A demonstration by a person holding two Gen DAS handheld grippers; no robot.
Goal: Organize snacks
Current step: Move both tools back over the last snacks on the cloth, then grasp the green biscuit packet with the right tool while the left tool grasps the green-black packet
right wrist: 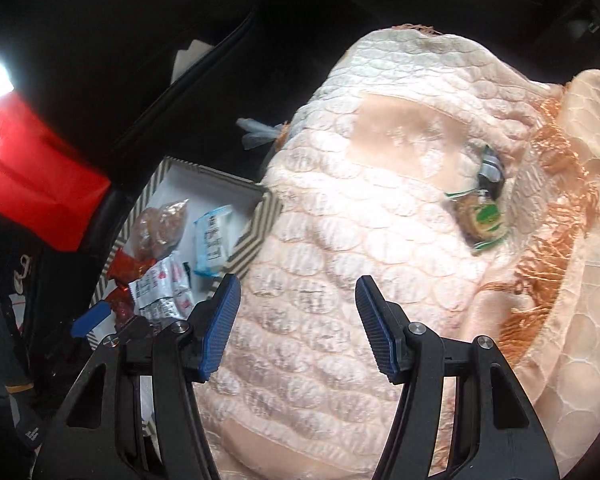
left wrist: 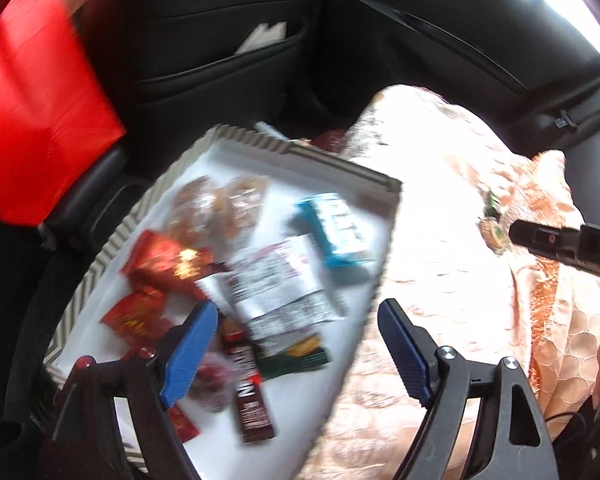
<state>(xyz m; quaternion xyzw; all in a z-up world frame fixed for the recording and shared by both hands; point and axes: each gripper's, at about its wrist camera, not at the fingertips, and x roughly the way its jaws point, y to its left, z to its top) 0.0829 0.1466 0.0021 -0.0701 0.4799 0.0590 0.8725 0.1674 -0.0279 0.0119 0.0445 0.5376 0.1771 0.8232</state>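
Both empty: left gripper (left wrist: 296, 344) spread above box (left wrist: 300, 152) of sorted snacks (left wrist: 284, 280), right gripper (right wrist: 298, 324) spread over peach cloth (right wrist: 340, 240); last green-wrapped snack (right wrist: 480, 216) lies far right in a fold; come down across it, avoiding fringe (right wrist: 548, 184).

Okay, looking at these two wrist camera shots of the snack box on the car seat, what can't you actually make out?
- Printing on the packets in the box: smeared by motion blur in the left wrist view, too small in the right.
- Near end of the box: hidden behind the left tool.
- Green-and-white snack on the peach cloth: sunk in a fold, kind unclear.
- Right tool: open, empty.
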